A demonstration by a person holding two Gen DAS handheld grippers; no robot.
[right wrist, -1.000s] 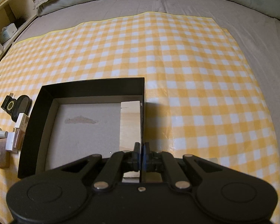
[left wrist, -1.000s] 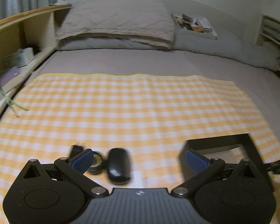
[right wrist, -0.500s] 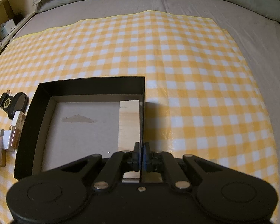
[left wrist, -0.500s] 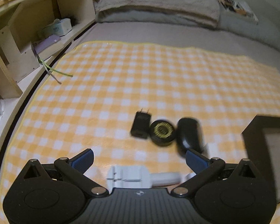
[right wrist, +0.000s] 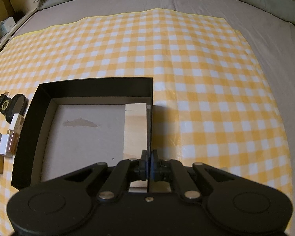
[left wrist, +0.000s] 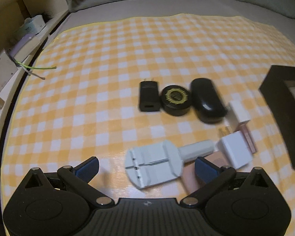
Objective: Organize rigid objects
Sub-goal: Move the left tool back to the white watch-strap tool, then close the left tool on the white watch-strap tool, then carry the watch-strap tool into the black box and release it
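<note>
Left gripper hovers low over the yellow-and-white checked cloth on the bed, jaws spread wide, nothing between them. Likely next pick: the pale grey flat plastic tool with a round handle, which sits just ahead of the jaws and right of centre, handle pointing right toward the white cube charger.

To do it well: shift right to centre the gap on the tool's flat body, then drop and close across the narrow width. The right blue pad overlaps a tan flat block, so avoid snagging it.

Right gripper has its jaws pressed together on the right wall of the open black cardboard box, steadying it. A pale wooden block already lies inside, against that wall.
</note>
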